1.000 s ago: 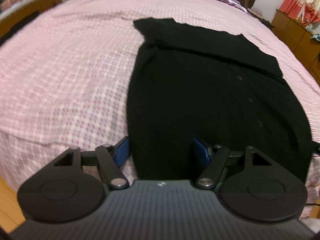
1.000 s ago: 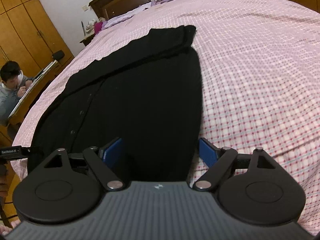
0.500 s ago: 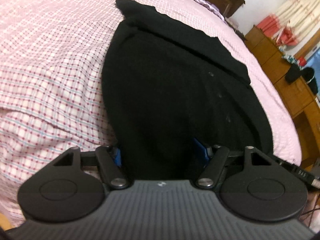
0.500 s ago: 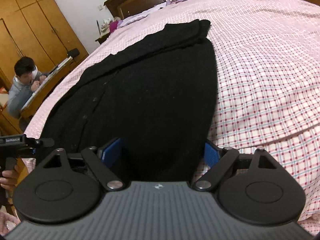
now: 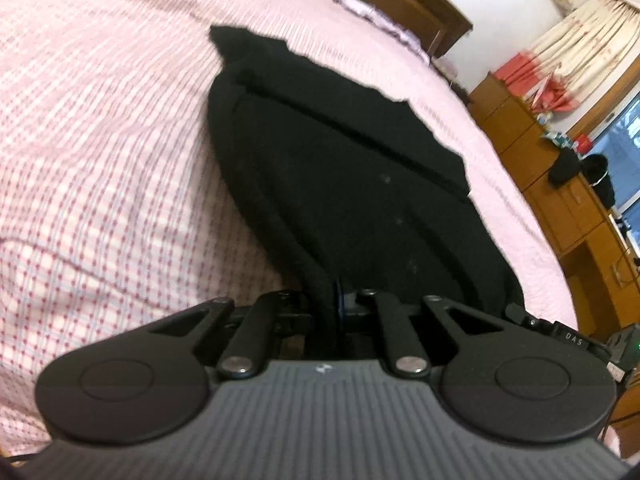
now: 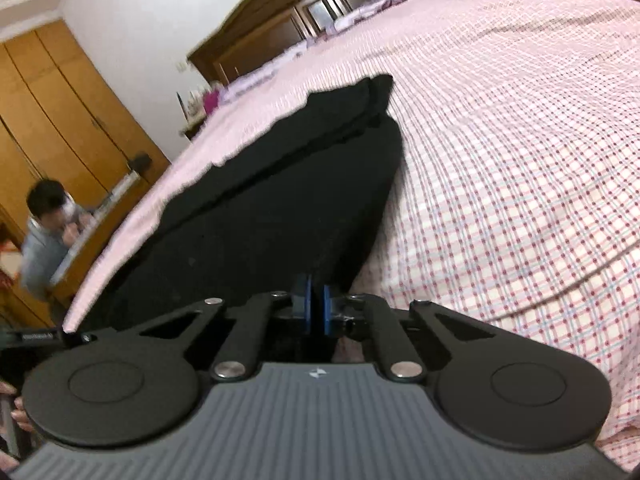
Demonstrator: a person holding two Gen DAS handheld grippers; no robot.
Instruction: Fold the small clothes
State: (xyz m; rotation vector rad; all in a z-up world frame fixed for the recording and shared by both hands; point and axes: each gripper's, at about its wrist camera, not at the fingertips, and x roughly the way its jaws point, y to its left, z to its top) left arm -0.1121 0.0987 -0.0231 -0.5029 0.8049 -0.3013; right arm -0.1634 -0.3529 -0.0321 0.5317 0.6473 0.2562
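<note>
A black cardigan (image 5: 344, 184) lies spread on a bed covered by a pink checked bedspread (image 5: 100, 152). It stretches away from the near edge of the bed toward the middle, with a folded strip of cloth running across its far end and a row of small dark buttons faintly visible down its front. In the left wrist view, the left gripper (image 5: 332, 304) has its two fingers drawn together on the near left corner of the cardigan's hem; a ridge of black cloth rises from the bed straight into the pinch. In the right wrist view, the right gripper (image 6: 316, 312) is likewise clamped on the near right corner of the cardigan (image 6: 280, 216), with its blue pads (image 6: 306, 308) pressed almost together and black fabric passing between them. The bedspread (image 6: 520, 160) fills the right of that view. A dark wooden headboard (image 6: 280, 36) stands at the far end of the bed. Wooden wardrobes (image 6: 60, 112) line the wall to the left, and a person (image 6: 52, 232) sits in front of them at a desk. In the left wrist view, wooden cabinets (image 5: 532, 152) and pale curtains (image 5: 580, 60) stand to the right of the bed.
</note>
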